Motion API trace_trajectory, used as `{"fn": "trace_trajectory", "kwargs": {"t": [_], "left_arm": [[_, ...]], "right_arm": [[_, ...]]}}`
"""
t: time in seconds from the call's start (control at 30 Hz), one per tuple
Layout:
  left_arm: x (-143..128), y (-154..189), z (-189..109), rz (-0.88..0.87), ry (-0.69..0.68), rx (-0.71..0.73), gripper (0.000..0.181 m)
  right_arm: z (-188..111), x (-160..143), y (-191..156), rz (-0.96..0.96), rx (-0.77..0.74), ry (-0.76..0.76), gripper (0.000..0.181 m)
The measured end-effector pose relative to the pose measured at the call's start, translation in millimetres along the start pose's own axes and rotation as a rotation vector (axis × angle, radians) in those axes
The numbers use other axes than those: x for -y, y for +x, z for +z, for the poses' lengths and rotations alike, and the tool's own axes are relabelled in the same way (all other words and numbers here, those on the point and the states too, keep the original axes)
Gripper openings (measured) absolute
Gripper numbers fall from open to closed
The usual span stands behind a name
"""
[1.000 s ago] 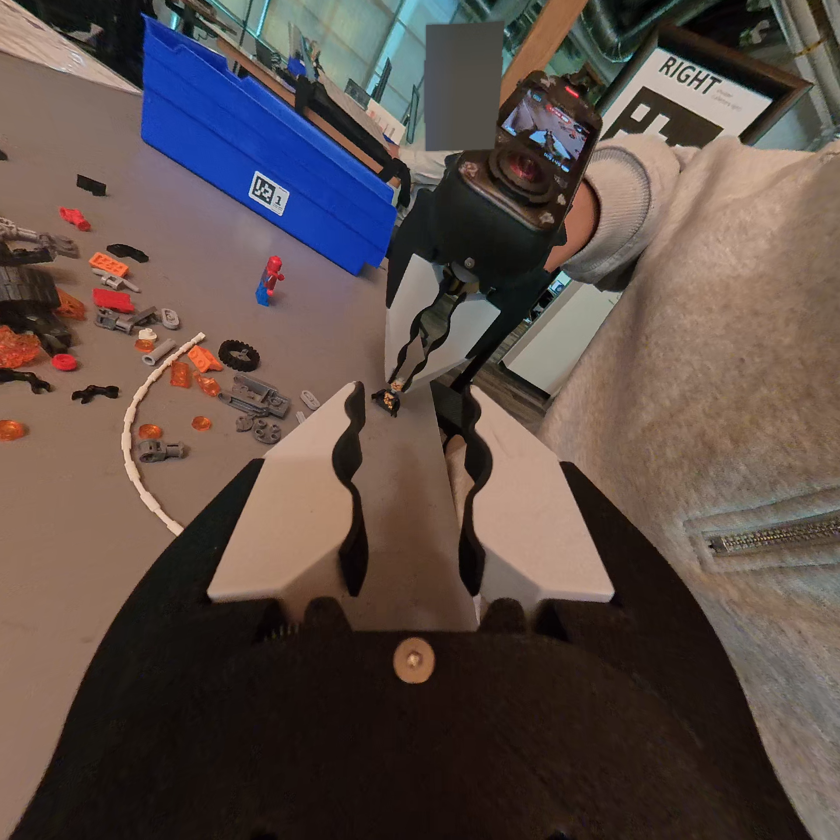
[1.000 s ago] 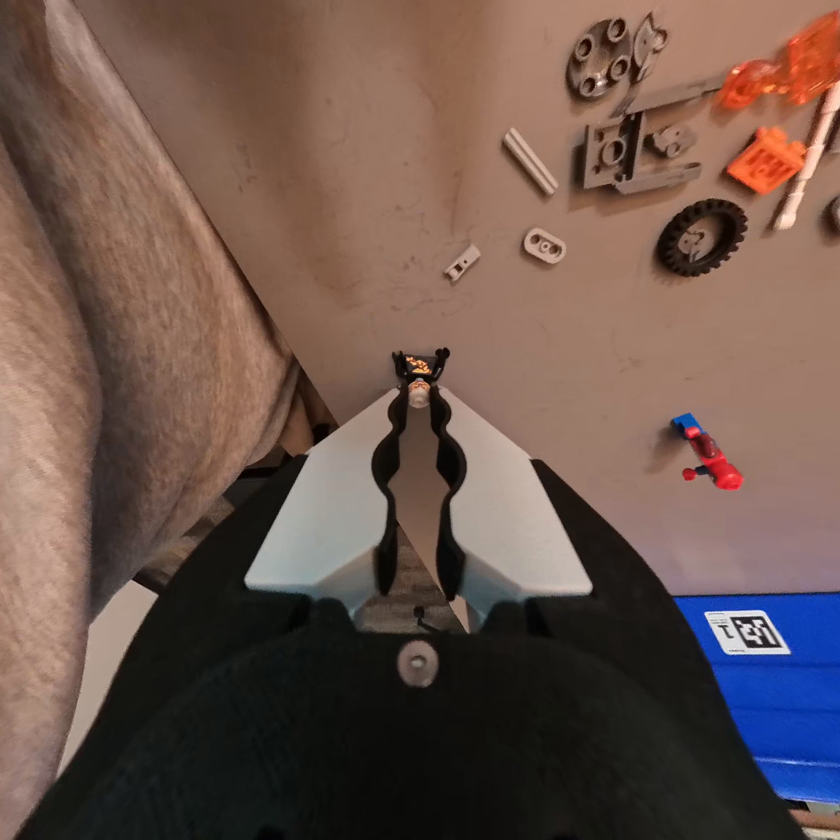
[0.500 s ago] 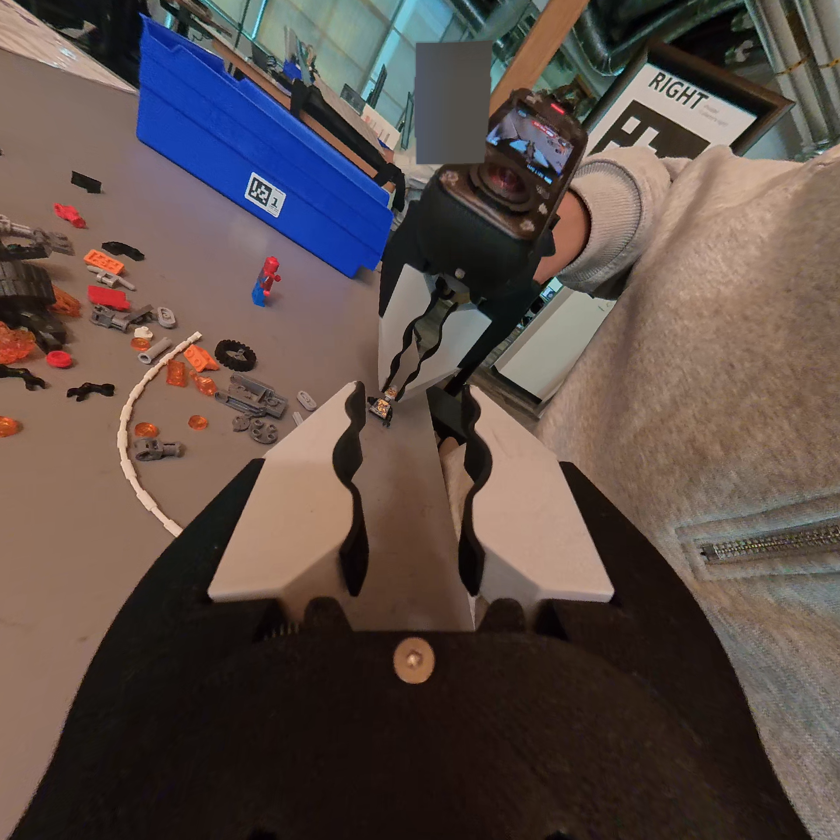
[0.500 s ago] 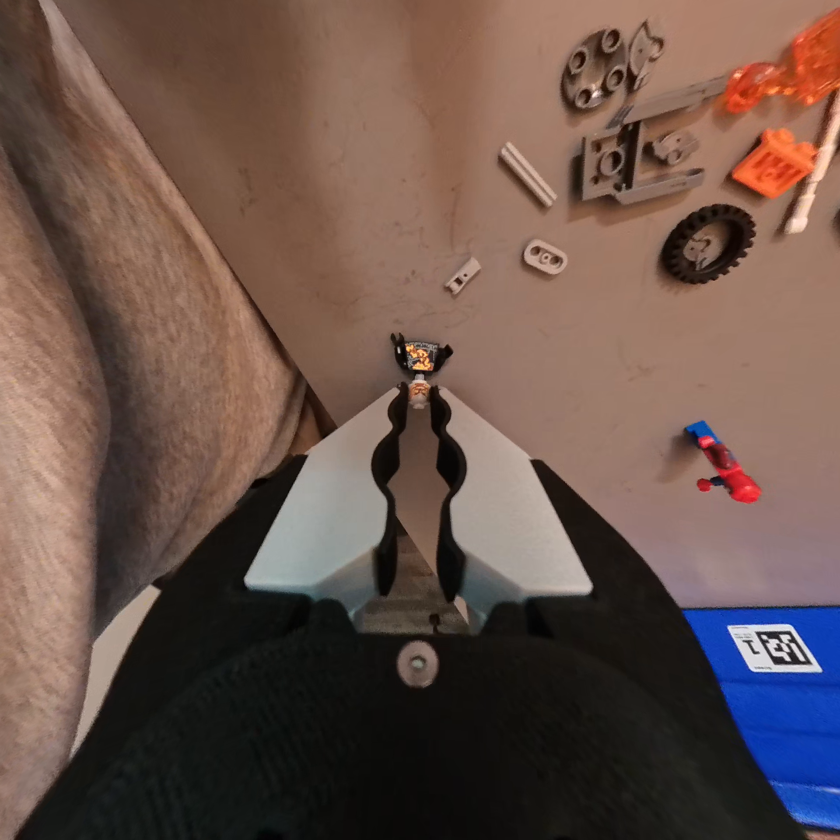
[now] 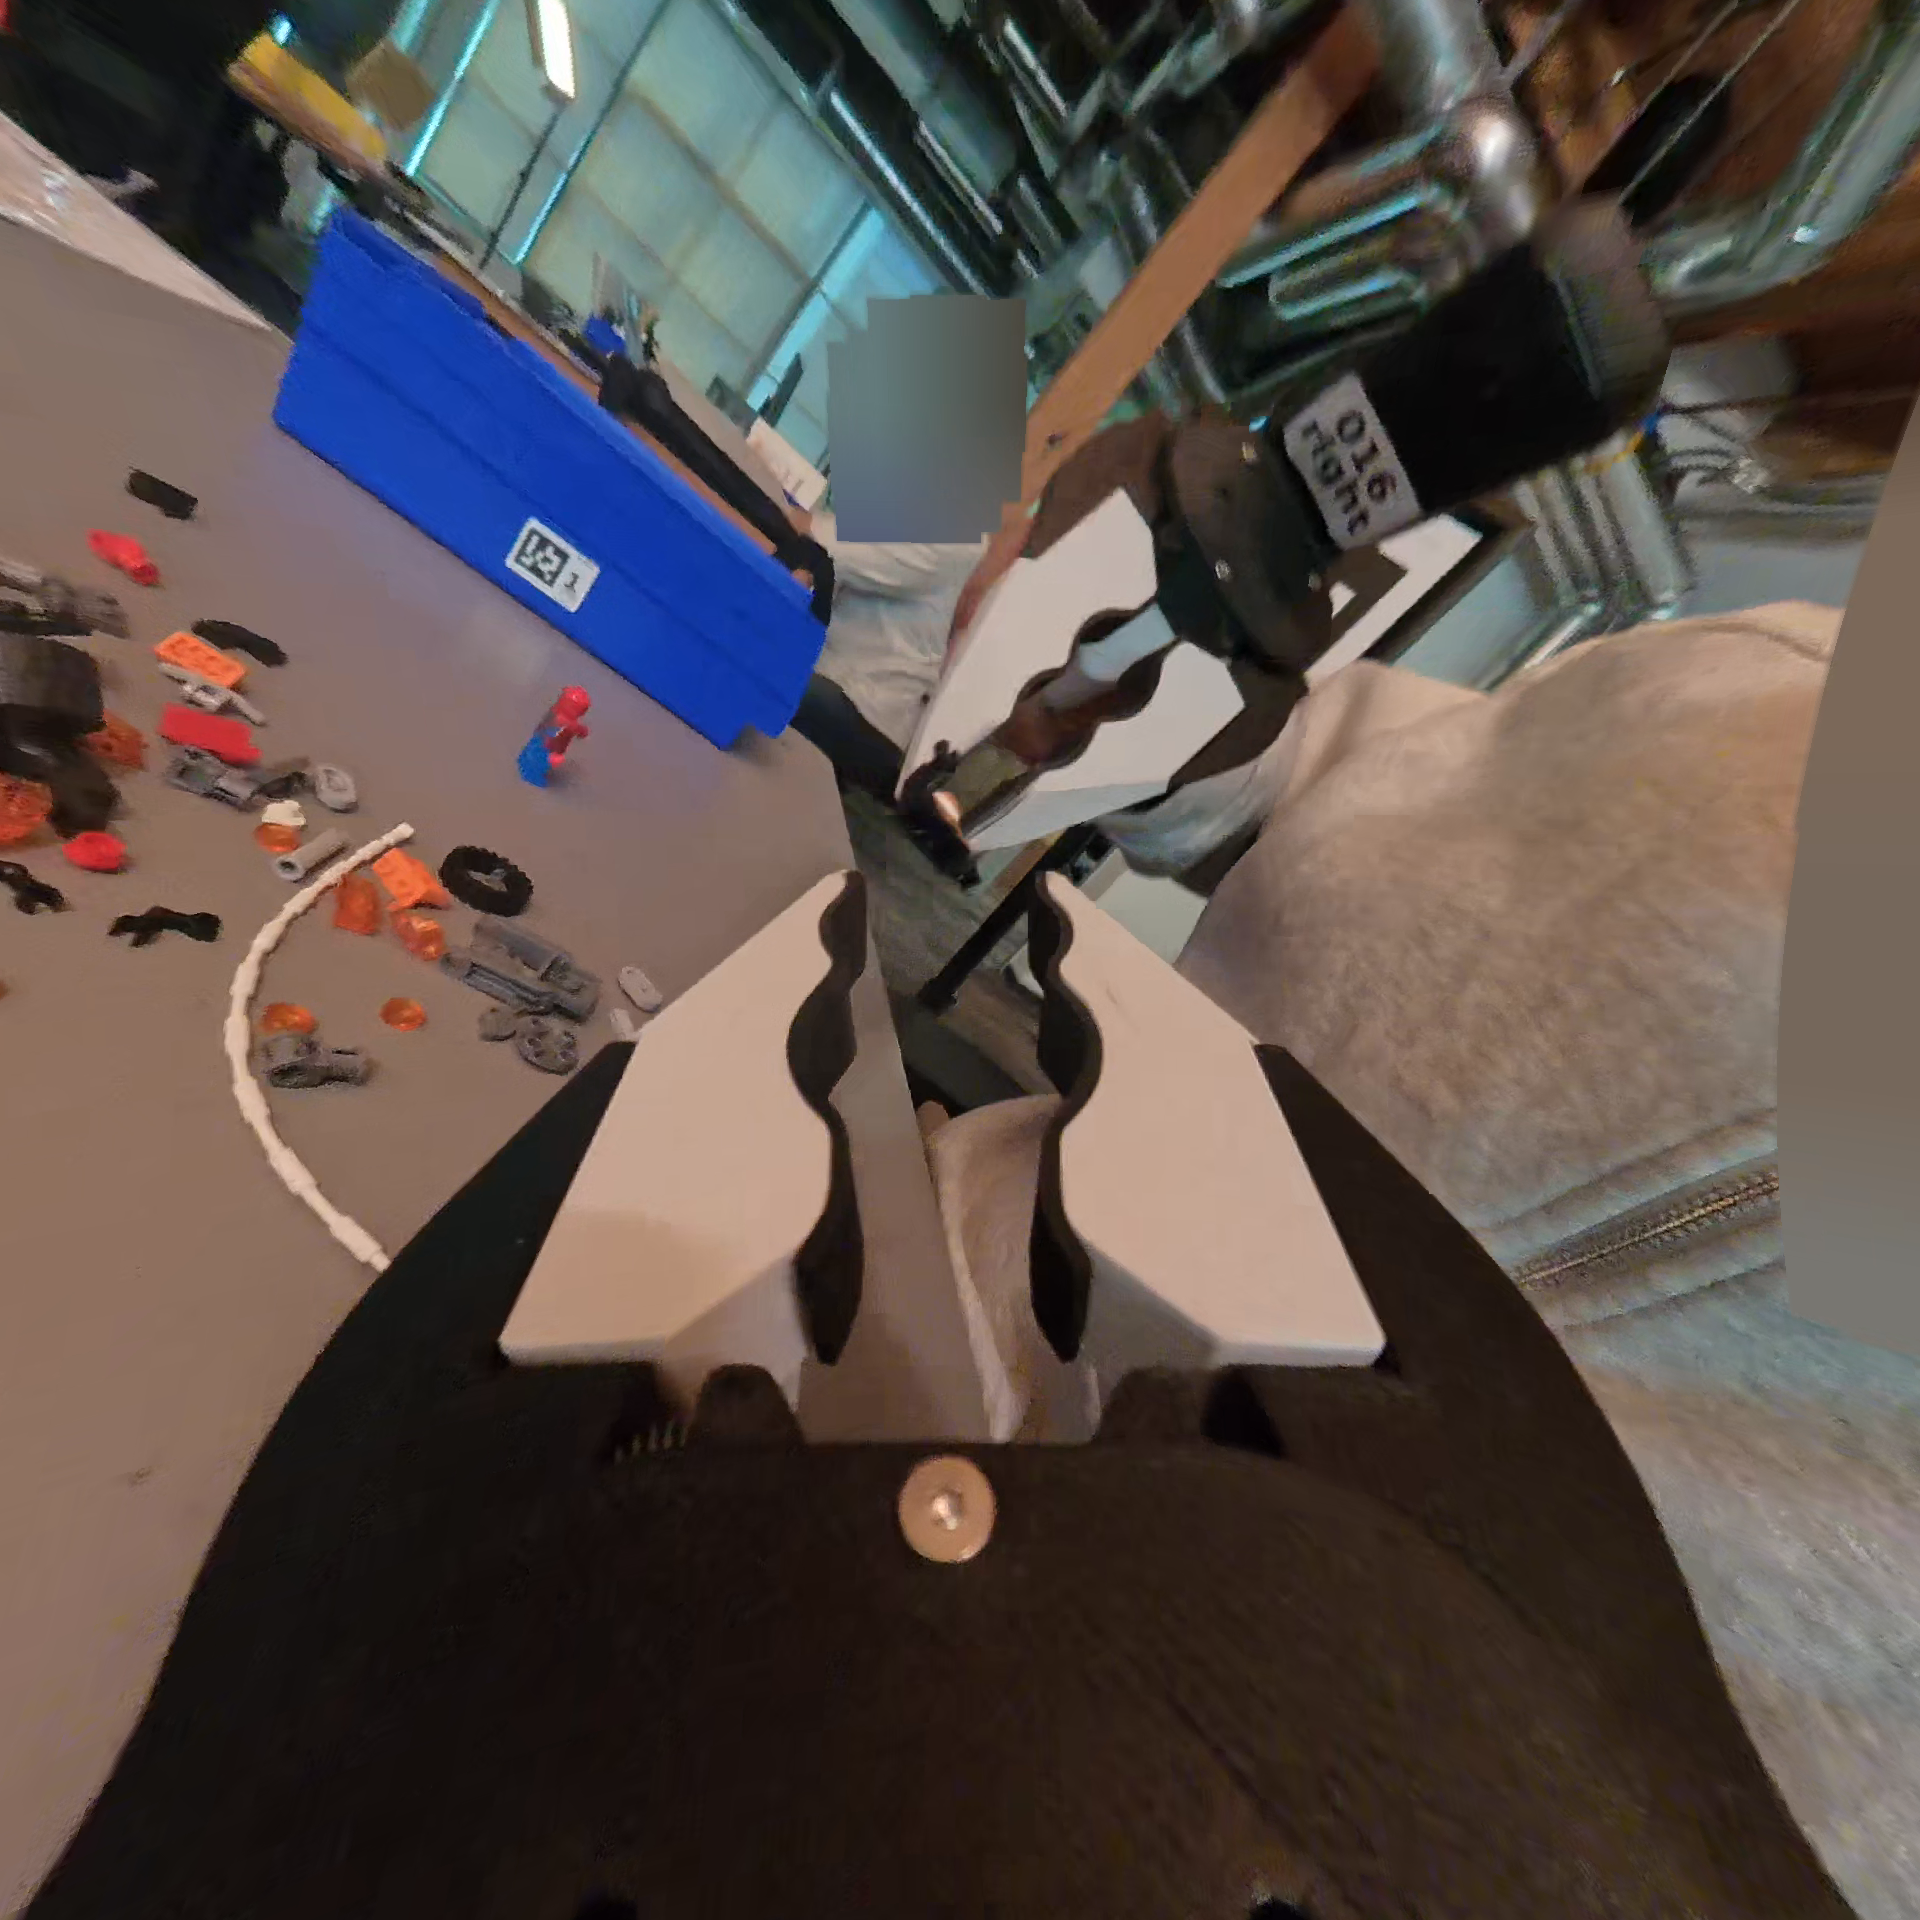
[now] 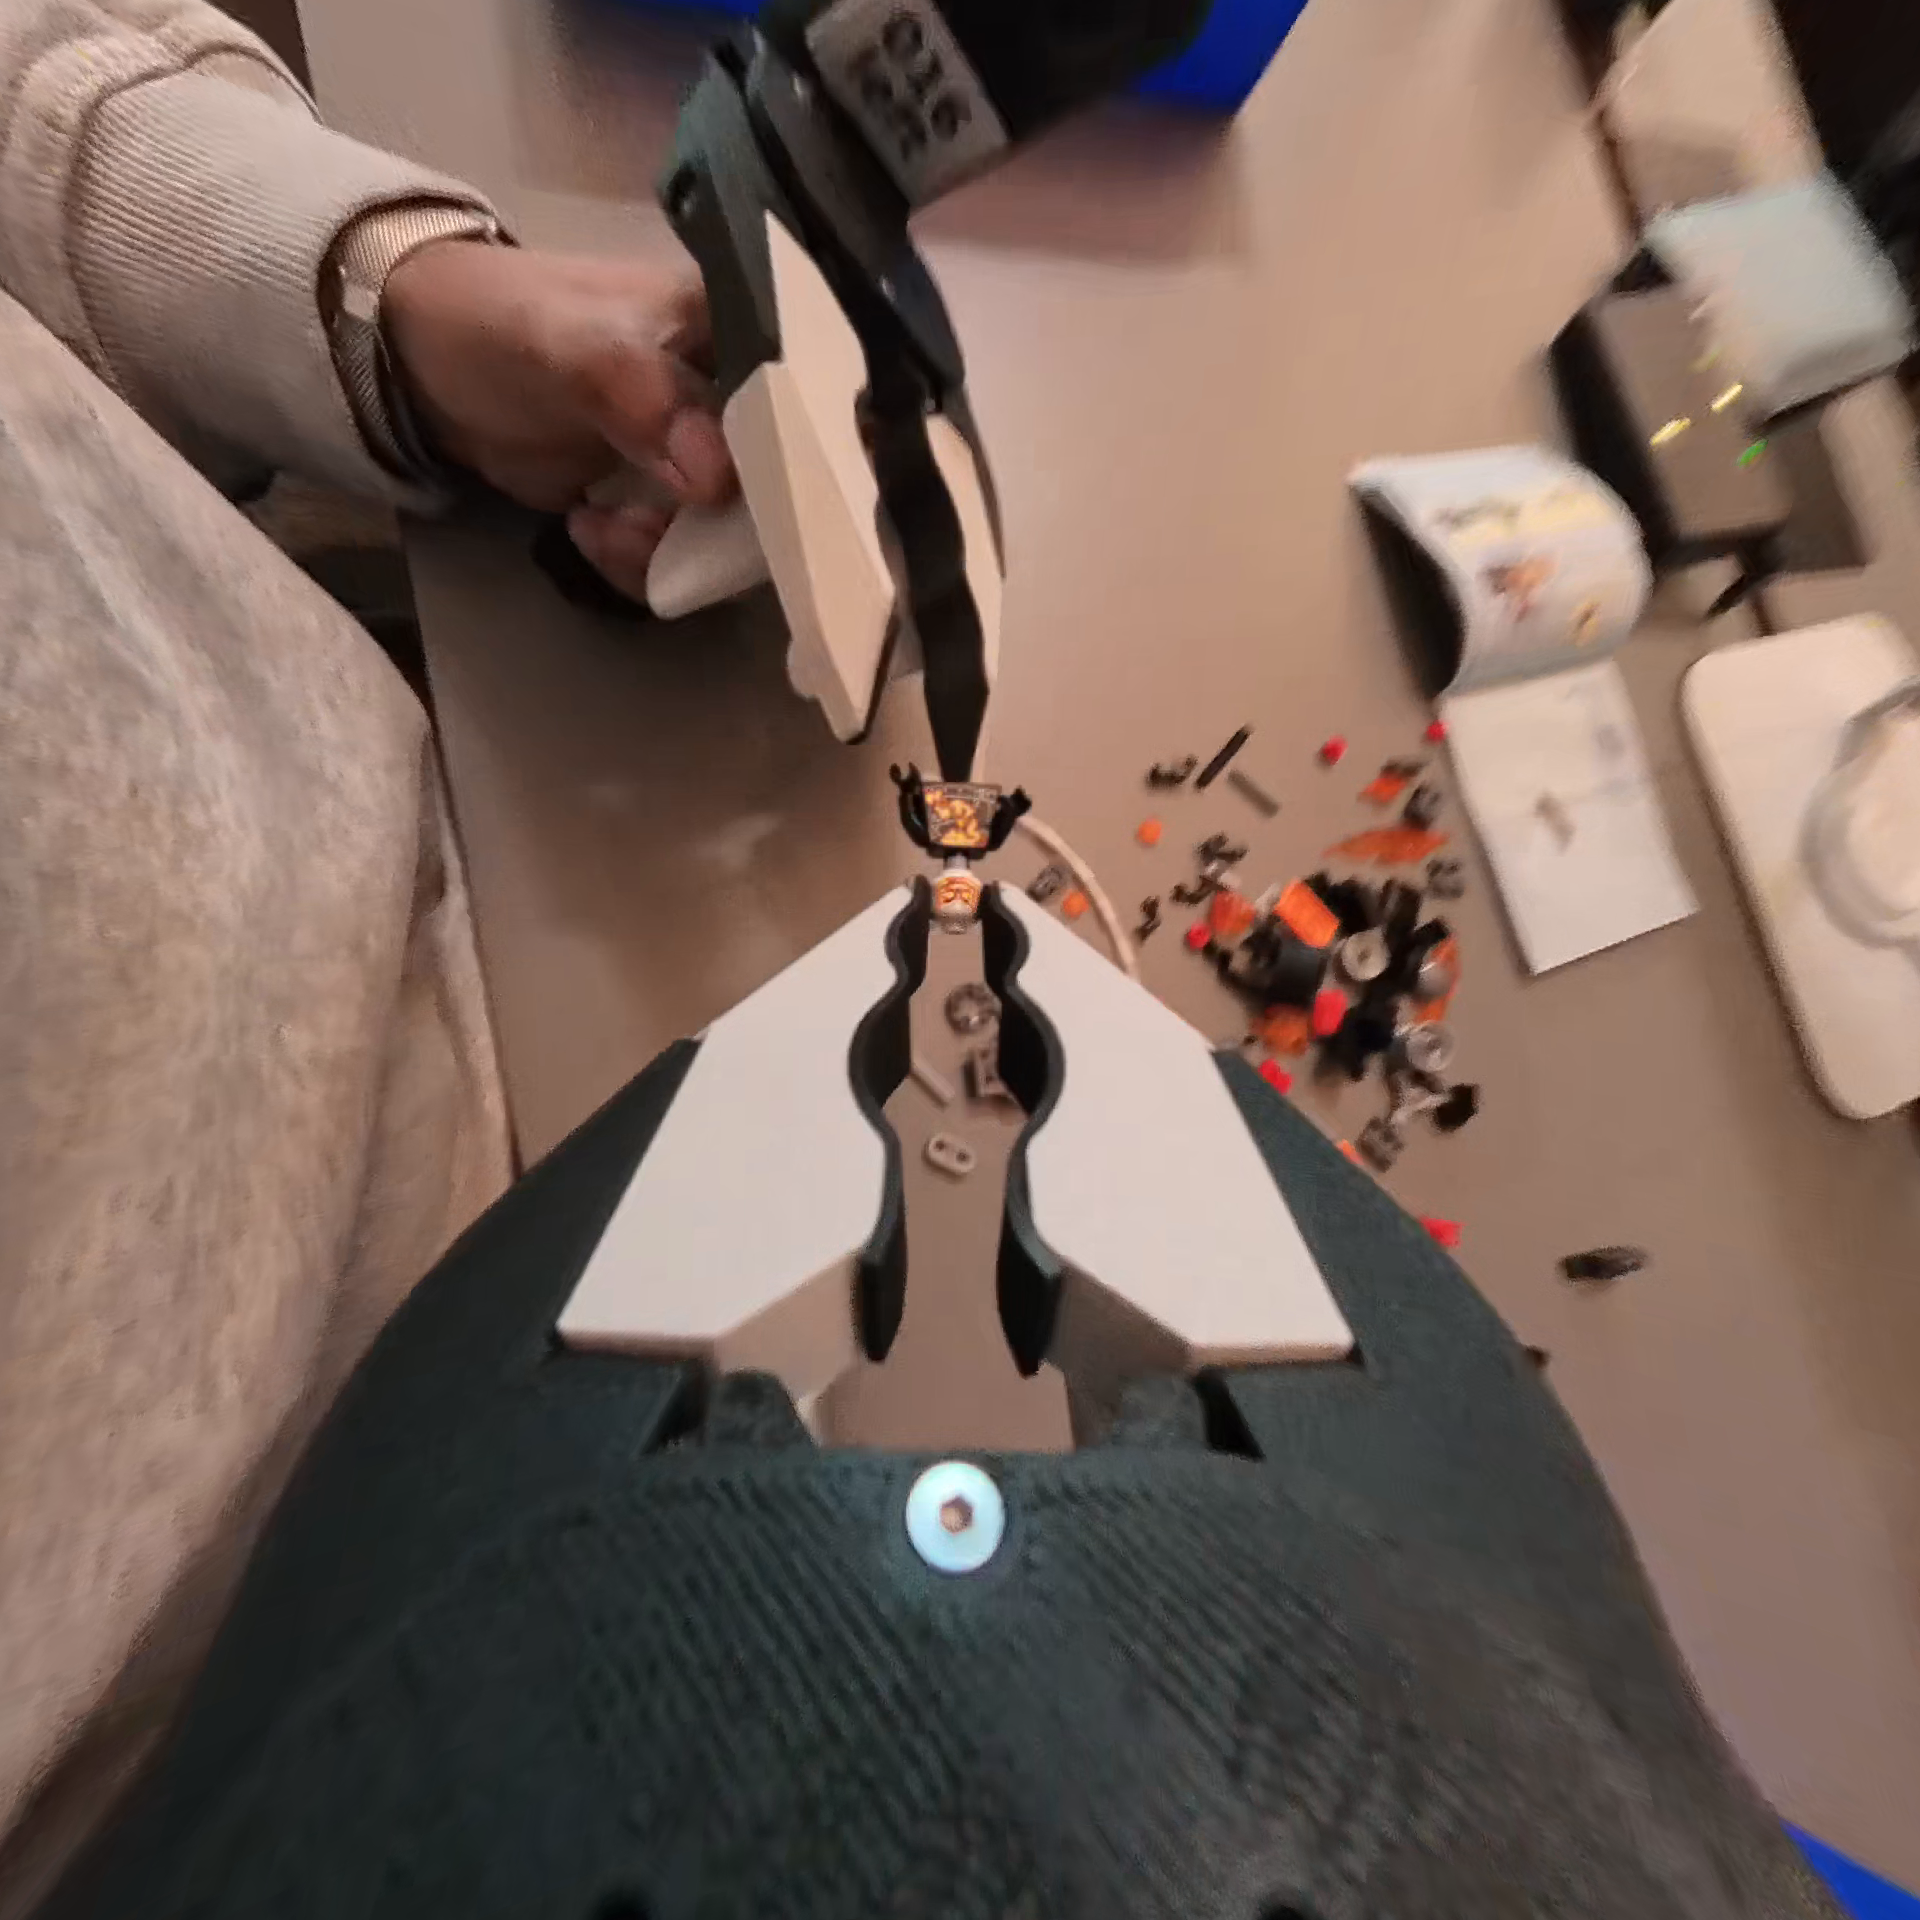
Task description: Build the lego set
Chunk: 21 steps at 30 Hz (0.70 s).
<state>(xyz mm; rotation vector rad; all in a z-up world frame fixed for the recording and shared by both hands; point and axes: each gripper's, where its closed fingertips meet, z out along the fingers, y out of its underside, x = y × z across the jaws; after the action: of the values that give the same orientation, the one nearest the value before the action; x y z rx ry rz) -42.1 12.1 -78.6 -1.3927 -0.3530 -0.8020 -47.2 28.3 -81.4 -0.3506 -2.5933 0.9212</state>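
My right gripper [image 6: 956, 902] pinches a black minifigure [image 6: 958, 821] by its head, held up above the desk [image 6: 665, 790], torso pointing outward. My left gripper [image 5: 948, 902] is spread and empty, just below it. Loose lego pieces [image 6: 1320, 956] lie scattered on the desk.

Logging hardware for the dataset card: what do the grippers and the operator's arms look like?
Both grippers match: the left gripper and right gripper have black textured 3D-printed bodies, a silver bolt at centre, and white wedge fingers with wavy black pads. A white label sits on the right one's black body. The sleeve is beige knit with a ribbed cuff.
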Motion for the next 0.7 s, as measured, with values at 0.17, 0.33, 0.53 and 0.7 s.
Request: {"fn": "trace_trajectory", "kwargs": {"t": [0.17, 0.33, 0.53, 0.7], "left_arm": [[-1, 9, 1, -0.072, 0.005, -0.101, 0.026], [-2, 11, 1, -0.073, 0.012, -0.107, 0.007], [-3, 7, 1, -0.059, 0.0, -0.077, 0.006], [-4, 2, 0, -0.087, 0.005, -0.057, 0.014]], "right_arm": [[-2, 15, 2, -0.176, -0.142, 0.049, 0.008], [4, 13, 2, -0.227, -0.193, 0.013, 0.008], [6, 9, 1, -0.181, -0.182, -0.025, 0.009], [12, 4, 3, -0.139, -0.196, -0.053, 0.008]]}}
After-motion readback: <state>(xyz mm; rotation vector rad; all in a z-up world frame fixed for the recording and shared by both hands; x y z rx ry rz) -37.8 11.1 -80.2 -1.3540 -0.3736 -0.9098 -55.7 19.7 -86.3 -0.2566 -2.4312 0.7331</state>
